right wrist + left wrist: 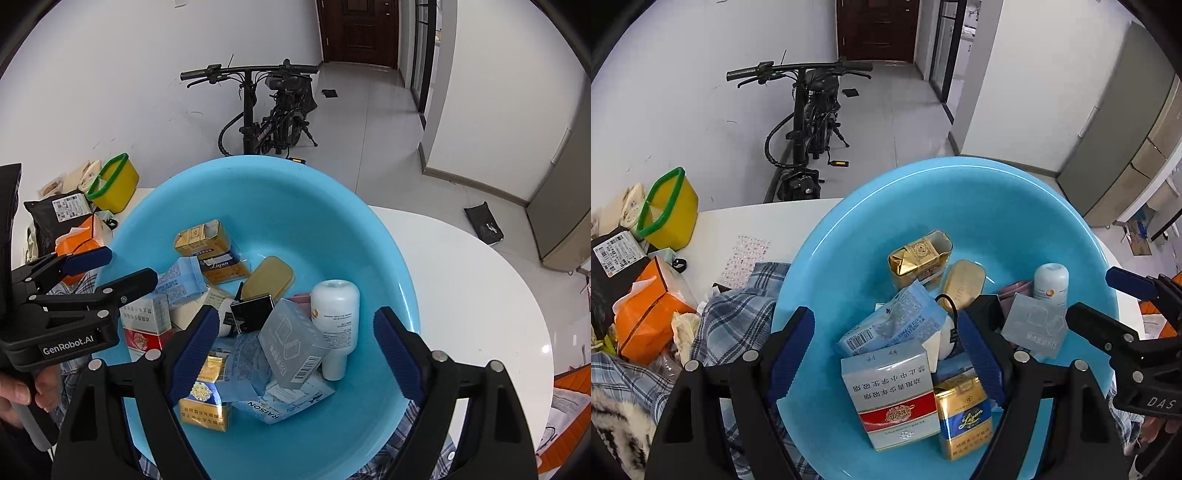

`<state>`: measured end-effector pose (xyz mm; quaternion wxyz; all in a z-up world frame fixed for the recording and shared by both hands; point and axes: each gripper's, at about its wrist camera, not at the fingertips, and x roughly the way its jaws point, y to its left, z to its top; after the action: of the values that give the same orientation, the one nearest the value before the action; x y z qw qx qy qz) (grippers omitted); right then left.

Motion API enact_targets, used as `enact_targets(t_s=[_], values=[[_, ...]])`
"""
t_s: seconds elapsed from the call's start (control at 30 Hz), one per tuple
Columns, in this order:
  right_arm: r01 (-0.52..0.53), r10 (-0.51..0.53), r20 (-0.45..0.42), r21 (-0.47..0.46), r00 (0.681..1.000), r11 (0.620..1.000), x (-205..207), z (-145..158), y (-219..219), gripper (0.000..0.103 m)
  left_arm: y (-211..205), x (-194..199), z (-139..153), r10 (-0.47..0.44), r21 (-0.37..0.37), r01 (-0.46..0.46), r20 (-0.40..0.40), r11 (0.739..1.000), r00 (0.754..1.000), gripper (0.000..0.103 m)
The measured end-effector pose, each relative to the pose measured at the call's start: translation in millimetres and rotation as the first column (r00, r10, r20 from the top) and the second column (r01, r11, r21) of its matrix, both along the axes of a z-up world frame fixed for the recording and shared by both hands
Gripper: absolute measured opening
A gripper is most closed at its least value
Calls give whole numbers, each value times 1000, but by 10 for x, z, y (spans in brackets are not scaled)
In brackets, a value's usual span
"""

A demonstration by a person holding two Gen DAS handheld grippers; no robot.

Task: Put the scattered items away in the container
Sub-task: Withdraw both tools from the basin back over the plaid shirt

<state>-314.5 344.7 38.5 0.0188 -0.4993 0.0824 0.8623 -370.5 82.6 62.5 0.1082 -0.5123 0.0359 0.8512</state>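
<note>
Round white desk [480,288], carrying a big blue basin [369,229] near the middle. Left of basin: plaid cloth [738,314], orange bag [646,314], yellow basket with green rim [670,206] farther back.

Both grippers tilted steeply down over the basin, side by side. Left gripper [886,358] over the left half, jaws wide apart, pads touching nothing; a hand [14,395] seen at its grip in the right wrist view. Right gripper [291,354] over the right half, jaws also wide, nothing pressed between them.

Inside basin, a loose pile: red and white carton [892,398] lying flat at near left, long axis running near to far; light blue pouch [890,321] slanted over its far end; white bottle [336,321] at the right, cap end toward the near side; grey translucent box [291,343] tilted, leaning just left of the bottle; gold and blue pack [964,413] near; gold pack [916,258] at far side, open; gold oval tin [962,282] beside it.
</note>
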Motion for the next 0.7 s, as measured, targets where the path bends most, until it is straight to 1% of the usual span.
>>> enact_targets(t_s=[0.07,0.13,0.17,0.27,0.33,0.37,0.4,0.43,0.47,0.5,0.53,0.63,0.7], values=[[7,-7,-9,0,1000,1000,13,6,21,85,-31,34,39,19,16,-18,-42,1000,999,82],[36,-35,-52,5,998,999,58,42,39,85,-85,105,111,30,60,-23,-119,998,992,82],[47,-46,-82,11,996,999,90,66,39,85,-99,131,137,27,69,-17,-144,997,989,82],[69,-62,-201,26,978,997,224,147,29,85,-130,251,217,23,88,-2,-243,996,970,82],[84,-69,-299,37,952,996,330,192,7,85,-165,356,293,31,111,6,-327,994,944,82],[91,-71,-348,43,935,995,386,207,-12,85,-198,421,340,42,136,11,-381,991,924,86],[100,-73,-392,48,917,994,434,214,-32,90,-238,511,399,60,168,19,-456,986,888,91],[107,-73,-429,56,900,993,473,220,-46,100,-274,589,443,81,188,20,-516,982,853,102],[114,-71,-464,66,883,991,516,221,-69,103,-307,657,481,107,198,9,-565,980,818,103],[114,-63,-487,77,871,990,542,226,-91,103,-329,707,512,125,202,-2,-597,979,793,103],[102,-47,-495,85,868,991,553,230,-109,103,-337,723,533,124,202,1,-604,979,787,103],[78,-9,-495,119,869,990,548,252,-173,103,-370,721,554,98,197,23,-582,980,808,103],[72,-1,-494,125,870,989,559,283,-201,103,-372,759,562,98,185,13,-579,983,810,103]])
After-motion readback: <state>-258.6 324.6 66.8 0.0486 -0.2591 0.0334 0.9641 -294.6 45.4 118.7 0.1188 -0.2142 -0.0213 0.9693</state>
